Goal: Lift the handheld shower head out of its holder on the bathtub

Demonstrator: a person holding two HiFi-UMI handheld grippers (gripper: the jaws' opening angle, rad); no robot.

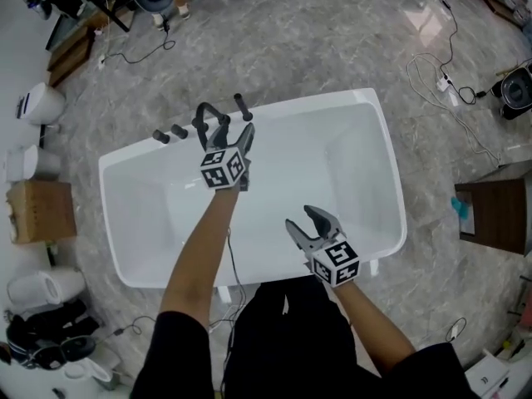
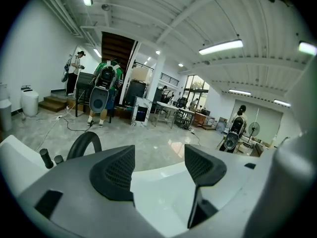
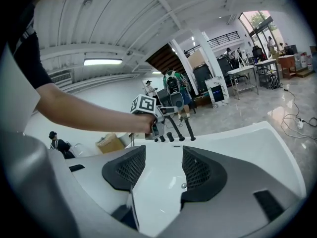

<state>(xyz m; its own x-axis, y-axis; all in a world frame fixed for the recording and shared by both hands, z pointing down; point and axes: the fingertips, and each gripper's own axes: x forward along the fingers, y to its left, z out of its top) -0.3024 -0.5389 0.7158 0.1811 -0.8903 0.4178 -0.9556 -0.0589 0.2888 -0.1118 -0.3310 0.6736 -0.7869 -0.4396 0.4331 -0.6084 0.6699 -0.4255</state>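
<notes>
A white bathtub (image 1: 366, 110) fills the middle of the head view. On its far rim stand black fittings: two knobs (image 1: 169, 133), an arched spout (image 1: 206, 113) and, rightmost, the stick-like handheld shower head (image 1: 243, 106), upright in its holder. My left gripper (image 1: 233, 131) is open just in front of the spout, left of the shower head and not touching it. In the left gripper view the left gripper (image 2: 158, 157) holds nothing, with the spout (image 2: 83, 142) to its left. My right gripper (image 1: 303, 220) hangs open over the near rim. The right gripper view shows the shower head (image 3: 189, 128) beyond the open right gripper (image 3: 163, 155).
Cables (image 1: 440, 81) trail over the marble floor at the back right. A dark wooden cabinet (image 1: 499, 214) stands to the right of the tub. A cardboard box (image 1: 37, 210) and white appliances (image 1: 41, 105) line the left side. People stand far off in the hall.
</notes>
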